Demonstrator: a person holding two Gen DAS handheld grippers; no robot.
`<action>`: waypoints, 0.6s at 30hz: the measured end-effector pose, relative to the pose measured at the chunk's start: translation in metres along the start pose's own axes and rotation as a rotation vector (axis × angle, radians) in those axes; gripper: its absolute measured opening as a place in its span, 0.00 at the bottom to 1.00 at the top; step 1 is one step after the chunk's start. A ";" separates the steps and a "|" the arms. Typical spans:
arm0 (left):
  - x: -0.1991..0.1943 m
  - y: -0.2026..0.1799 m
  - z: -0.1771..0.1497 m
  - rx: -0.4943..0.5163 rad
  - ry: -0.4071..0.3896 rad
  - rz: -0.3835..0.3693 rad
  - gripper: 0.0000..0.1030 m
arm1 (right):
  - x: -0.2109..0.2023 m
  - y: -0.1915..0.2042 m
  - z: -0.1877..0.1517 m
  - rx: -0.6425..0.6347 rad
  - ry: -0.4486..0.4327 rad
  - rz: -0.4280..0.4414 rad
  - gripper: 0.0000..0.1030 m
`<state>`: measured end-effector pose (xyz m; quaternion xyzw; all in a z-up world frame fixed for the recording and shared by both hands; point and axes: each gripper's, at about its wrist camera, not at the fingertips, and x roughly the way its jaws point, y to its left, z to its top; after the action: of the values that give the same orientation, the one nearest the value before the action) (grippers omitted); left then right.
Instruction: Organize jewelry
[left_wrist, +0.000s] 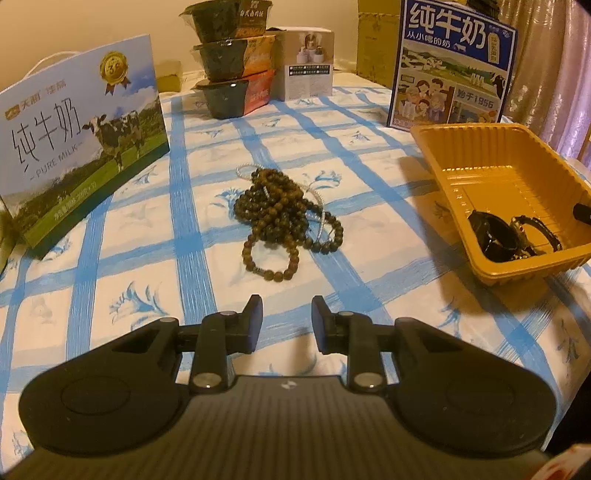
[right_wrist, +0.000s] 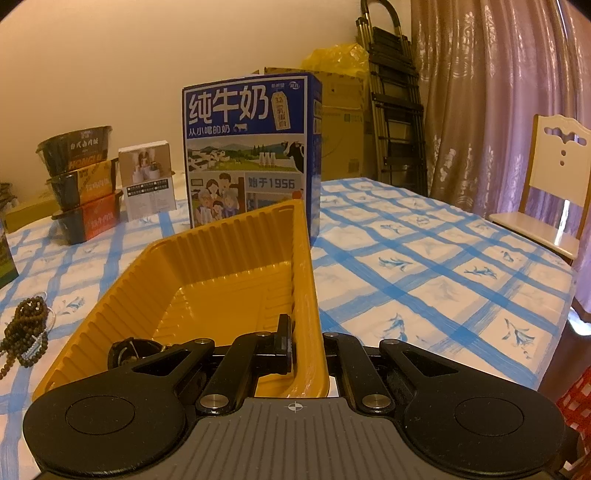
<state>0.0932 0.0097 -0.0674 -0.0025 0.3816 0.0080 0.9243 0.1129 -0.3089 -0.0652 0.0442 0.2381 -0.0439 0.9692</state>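
1. A white cloth with blue checks (left_wrist: 192, 206) covers the table; pale curtains (right_wrist: 491, 92) hang behind.
2. The pile of brown wooden bead bracelets (left_wrist: 286, 218) lies mid-table, long axis running away from the left gripper (left_wrist: 287, 323), whose fingers stand apart and empty.
3. The right gripper (right_wrist: 306, 347) is clamped on the right wall of the ribbed yellow plastic tray (right_wrist: 229, 258).

Domestic dining room. A table with a blue-checked floral tablecloth (right_wrist: 424, 266) serves as landmark: on it stand milk cartons (right_wrist: 251, 151) and stacked instant-meal bowls (right_wrist: 81, 184); beside it a white dining chair (right_wrist: 554, 192); behind it patterned curtains (right_wrist: 480, 92).

tangled brown bead bracelets (left_wrist: 284, 218) heaped; watches (left_wrist: 511, 236) in yellow tray (left_wrist: 480, 155)
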 end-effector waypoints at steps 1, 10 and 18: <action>0.001 0.000 -0.001 0.000 0.002 0.002 0.25 | 0.000 0.000 0.000 -0.001 0.000 -0.001 0.05; 0.016 0.002 0.010 0.028 -0.024 0.015 0.24 | 0.001 0.000 -0.001 -0.001 0.002 -0.001 0.05; 0.043 -0.002 0.038 0.111 -0.090 0.018 0.24 | 0.001 0.000 -0.001 -0.002 0.001 -0.001 0.05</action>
<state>0.1505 0.0083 -0.0711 0.0523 0.3395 -0.0048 0.9391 0.1132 -0.3086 -0.0661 0.0432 0.2389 -0.0442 0.9691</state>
